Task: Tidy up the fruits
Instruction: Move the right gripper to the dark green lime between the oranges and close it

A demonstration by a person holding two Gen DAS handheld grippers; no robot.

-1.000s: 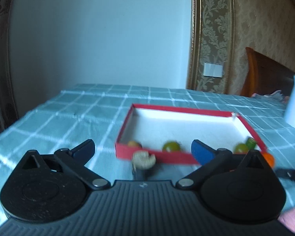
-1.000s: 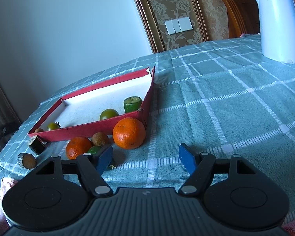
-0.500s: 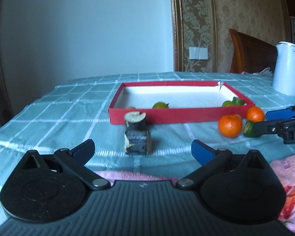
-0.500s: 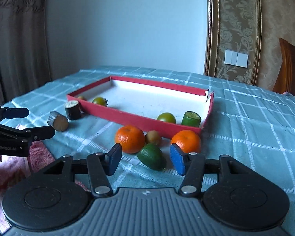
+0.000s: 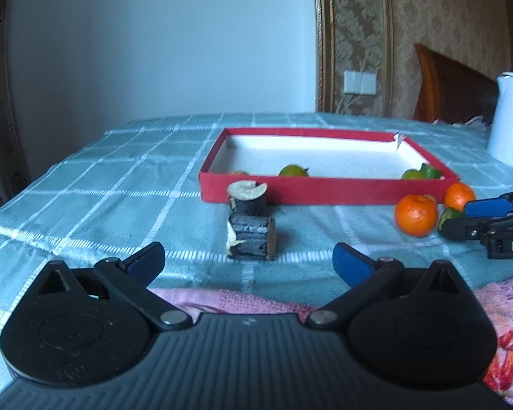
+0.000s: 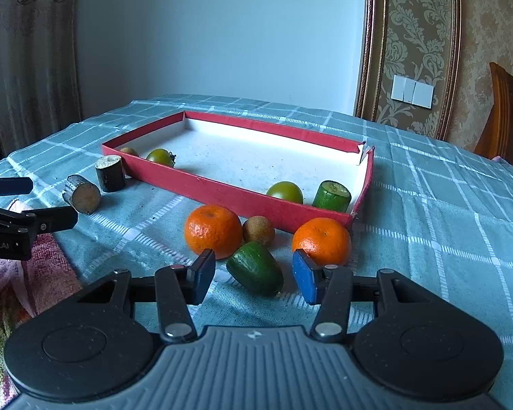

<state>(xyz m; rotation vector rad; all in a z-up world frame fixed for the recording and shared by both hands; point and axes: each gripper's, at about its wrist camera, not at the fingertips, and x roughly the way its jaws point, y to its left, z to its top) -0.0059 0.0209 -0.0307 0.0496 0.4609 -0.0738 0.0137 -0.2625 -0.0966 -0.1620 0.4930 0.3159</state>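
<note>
Two oranges (image 6: 212, 230) just outside the tray's (image 6: 242, 198) near wall

Checked tablecloth (image 6: 444, 205) showing soft woven cloth, matt. Red tray (image 6: 242, 201) looking like cardboard, matt, white inside. Oranges (image 6: 212, 230) showing dimpled, faintly shiny peel. Dark stubs (image 5: 251, 235) showing rough bark-like sides. Kettle (image 5: 509, 130) gleaming smooth white plastic. Pink towel (image 5: 506, 307) looking fluffy. Chair (image 5: 455, 92) looking like polished wood.
</note>
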